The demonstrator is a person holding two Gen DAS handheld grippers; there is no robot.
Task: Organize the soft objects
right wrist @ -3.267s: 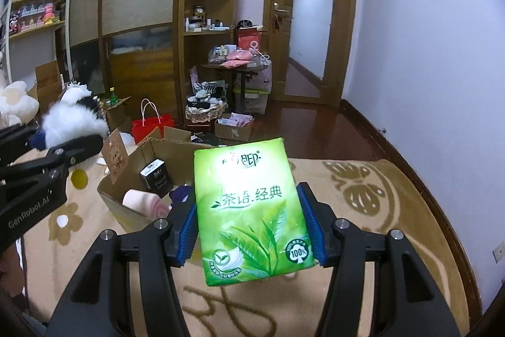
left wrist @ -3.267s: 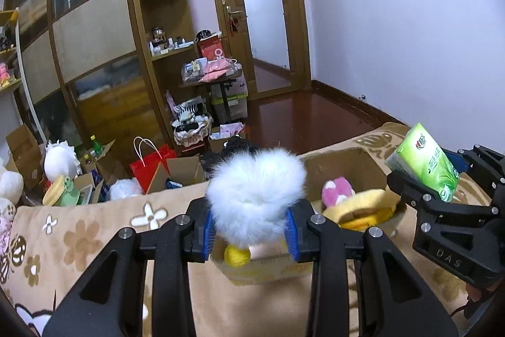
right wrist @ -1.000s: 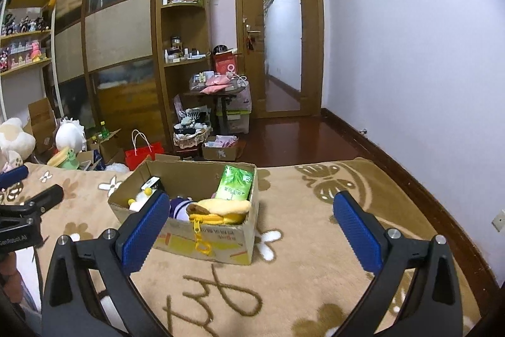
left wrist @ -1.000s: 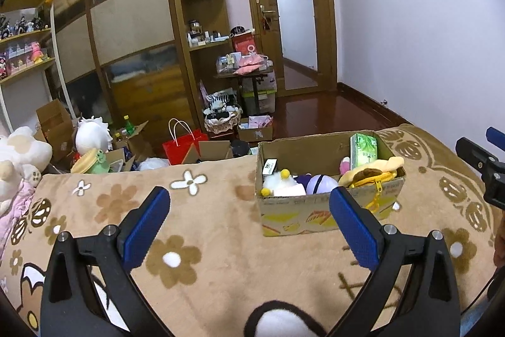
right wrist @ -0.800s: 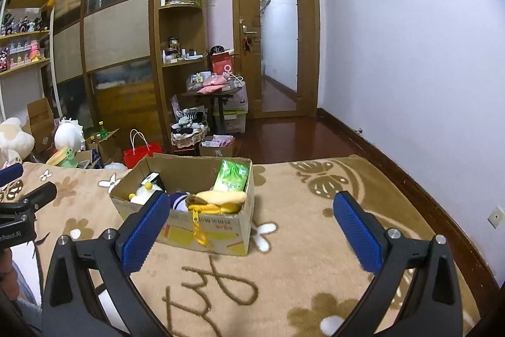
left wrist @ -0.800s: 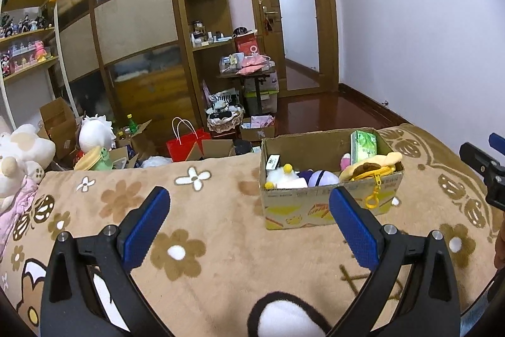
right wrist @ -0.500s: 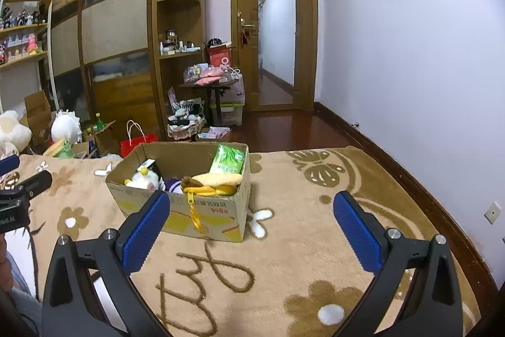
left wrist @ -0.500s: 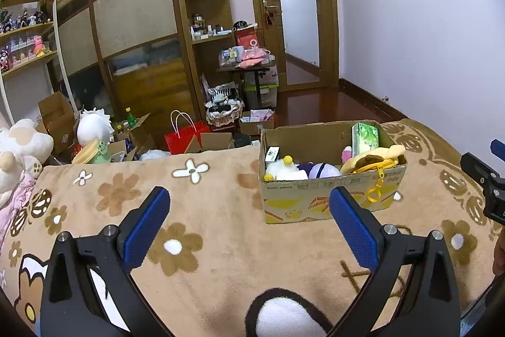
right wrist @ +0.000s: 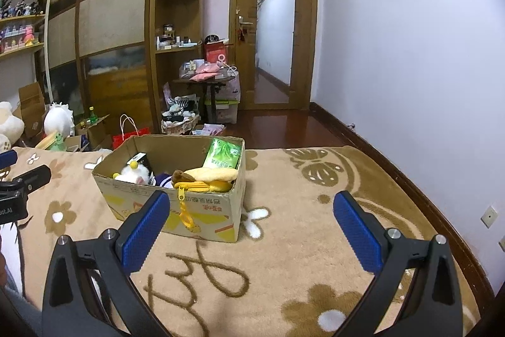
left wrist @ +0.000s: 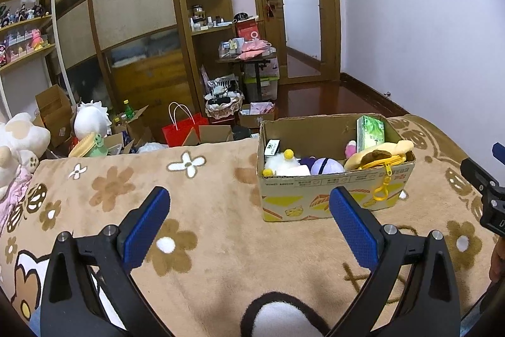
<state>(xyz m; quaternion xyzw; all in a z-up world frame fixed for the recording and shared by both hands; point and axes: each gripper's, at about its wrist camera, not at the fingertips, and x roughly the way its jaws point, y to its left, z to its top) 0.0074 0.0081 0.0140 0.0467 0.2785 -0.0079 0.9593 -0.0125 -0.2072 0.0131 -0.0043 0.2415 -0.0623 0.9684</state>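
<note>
Having let go of their loads, the left gripper (left wrist: pixel 249 207) and right gripper (right wrist: pixel 251 210) hang spread and empty; the white fluffy toy (left wrist: pixel 282 164) and green tissue pack (left wrist: pixel 370 132) now sit inside the cardboard box (left wrist: pixel 331 198) on the blanket (left wrist: pixel 205 242), so organizing looks nearly complete.

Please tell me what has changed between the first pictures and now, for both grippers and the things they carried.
The left gripper let go of the white fluffy plush toy; the right gripper let go of the green tissue pack. Both things now lie in the open cardboard box. Both grippers' jaws opened wide and drew back from the box. The box stayed on the brown flowered blanket.
</note>
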